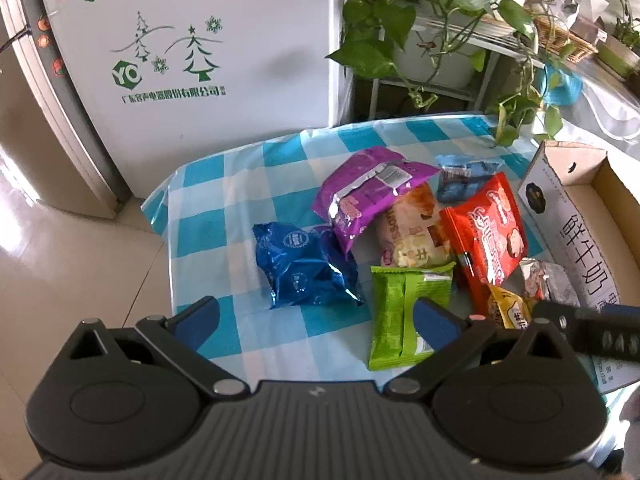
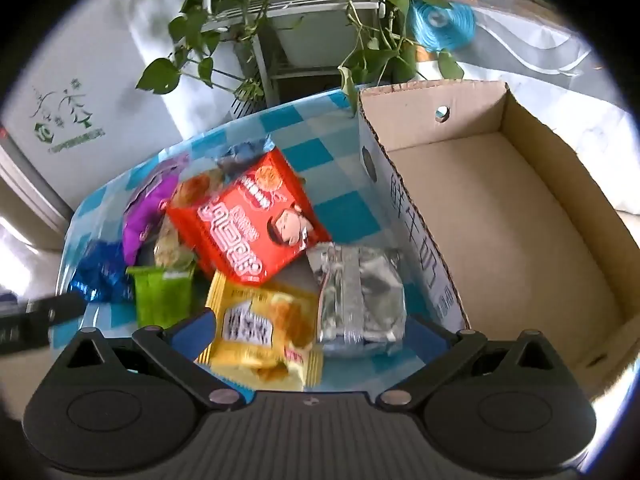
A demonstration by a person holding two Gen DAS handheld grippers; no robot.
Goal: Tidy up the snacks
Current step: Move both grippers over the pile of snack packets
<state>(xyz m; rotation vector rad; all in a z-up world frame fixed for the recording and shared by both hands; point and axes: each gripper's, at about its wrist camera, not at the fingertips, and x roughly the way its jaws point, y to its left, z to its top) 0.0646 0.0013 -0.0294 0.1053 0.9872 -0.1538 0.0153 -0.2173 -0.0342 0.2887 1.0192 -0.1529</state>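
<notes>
Several snack packets lie in a heap on the blue-checked tablecloth. In the left wrist view I see a blue packet, a purple one, a green one and a red one. My left gripper is open above the cloth, just in front of the blue and green packets. My right gripper is open and hovers over a yellow packet and a silver packet, holding nothing. The red packet lies beyond them. An open cardboard box stands to the right with nothing in it.
A white fridge stands behind the table. Potted plants on a rack and a wicker basket are at the back right. The table's left edge drops to a tiled floor.
</notes>
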